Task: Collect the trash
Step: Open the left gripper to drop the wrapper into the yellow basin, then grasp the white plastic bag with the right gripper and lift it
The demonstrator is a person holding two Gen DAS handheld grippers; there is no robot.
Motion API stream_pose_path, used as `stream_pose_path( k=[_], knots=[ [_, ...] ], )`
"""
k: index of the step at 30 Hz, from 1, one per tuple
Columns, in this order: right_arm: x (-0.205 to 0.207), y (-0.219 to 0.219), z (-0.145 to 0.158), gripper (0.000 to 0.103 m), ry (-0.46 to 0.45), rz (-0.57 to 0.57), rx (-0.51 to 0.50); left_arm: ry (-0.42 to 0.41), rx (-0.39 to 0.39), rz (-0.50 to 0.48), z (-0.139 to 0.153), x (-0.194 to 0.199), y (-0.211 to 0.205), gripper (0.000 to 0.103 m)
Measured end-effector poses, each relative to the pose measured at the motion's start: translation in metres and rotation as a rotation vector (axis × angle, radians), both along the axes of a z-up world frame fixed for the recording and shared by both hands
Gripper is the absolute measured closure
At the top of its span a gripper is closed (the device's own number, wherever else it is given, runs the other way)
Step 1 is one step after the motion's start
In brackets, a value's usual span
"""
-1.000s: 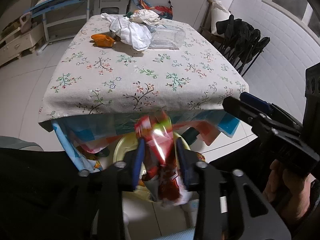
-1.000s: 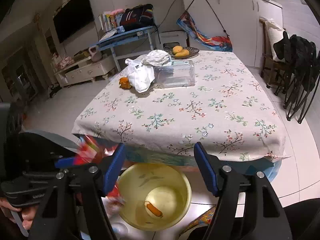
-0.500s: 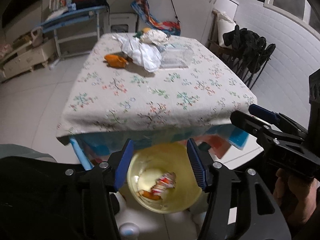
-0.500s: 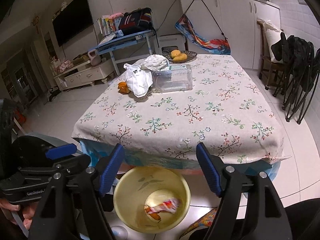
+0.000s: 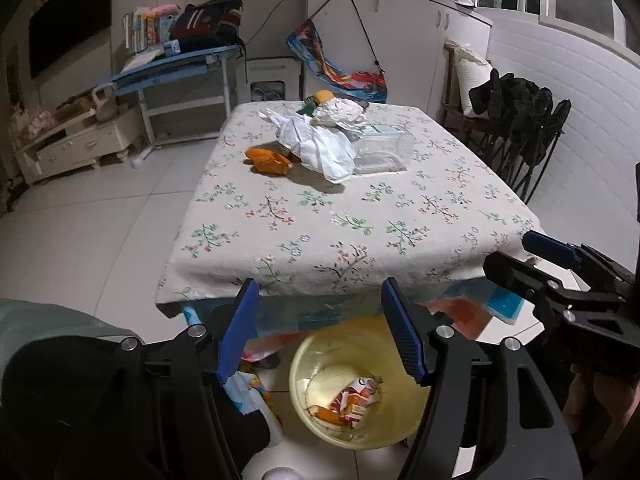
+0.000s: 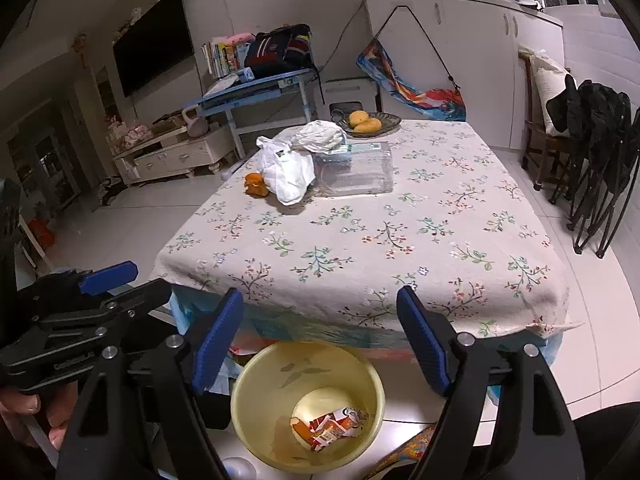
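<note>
Fingers on your left gripper (image 5: 320, 328) and right gripper (image 6: 320, 336) were opening, empty, over the yellow bin (image 5: 304, 368) at the frame's bottom holding the wrapper (image 5: 354, 398), so lift clear before reaching for the orange peel (image 5: 268, 160) upper left of the middle.

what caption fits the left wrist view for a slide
Left gripper, fingers opening and empty, above the yellow bin holding a red wrapper, floral-cloth table beyond.

the surface (image 6: 400, 240) wears a floral cloth. at its far end lie orange peel (image 6: 255, 184), a white plastic bag (image 6: 286, 172), a clear box (image 6: 354, 172) and a fruit dish (image 6: 368, 123). a yellow bin (image 6: 256, 392) stands on the tiled floor (image 6: 120, 224) beside the near edge.
</note>
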State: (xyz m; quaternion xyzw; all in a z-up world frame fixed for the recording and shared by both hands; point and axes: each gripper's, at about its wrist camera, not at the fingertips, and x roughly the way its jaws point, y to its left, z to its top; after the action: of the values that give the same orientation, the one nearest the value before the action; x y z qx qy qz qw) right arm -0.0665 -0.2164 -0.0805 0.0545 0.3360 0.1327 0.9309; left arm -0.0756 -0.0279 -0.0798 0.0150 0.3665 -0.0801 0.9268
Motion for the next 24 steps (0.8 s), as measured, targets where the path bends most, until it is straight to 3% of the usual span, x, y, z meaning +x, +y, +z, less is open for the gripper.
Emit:
stream_pose_path(
  k=[4, 24],
  knots=[
    [0.002, 0.002, 0.004, 0.025, -0.01, 0.01, 0.01, -0.013, 0.005, 0.03, 0.006, 0.005, 0.005, 0.035],
    [0.044, 0.014, -0.007, 0.024, 0.035, 0.057, 0.03, -0.014, 0.012, 0.125, 0.017, 0.06, 0.022, 0.03]
  ],
)
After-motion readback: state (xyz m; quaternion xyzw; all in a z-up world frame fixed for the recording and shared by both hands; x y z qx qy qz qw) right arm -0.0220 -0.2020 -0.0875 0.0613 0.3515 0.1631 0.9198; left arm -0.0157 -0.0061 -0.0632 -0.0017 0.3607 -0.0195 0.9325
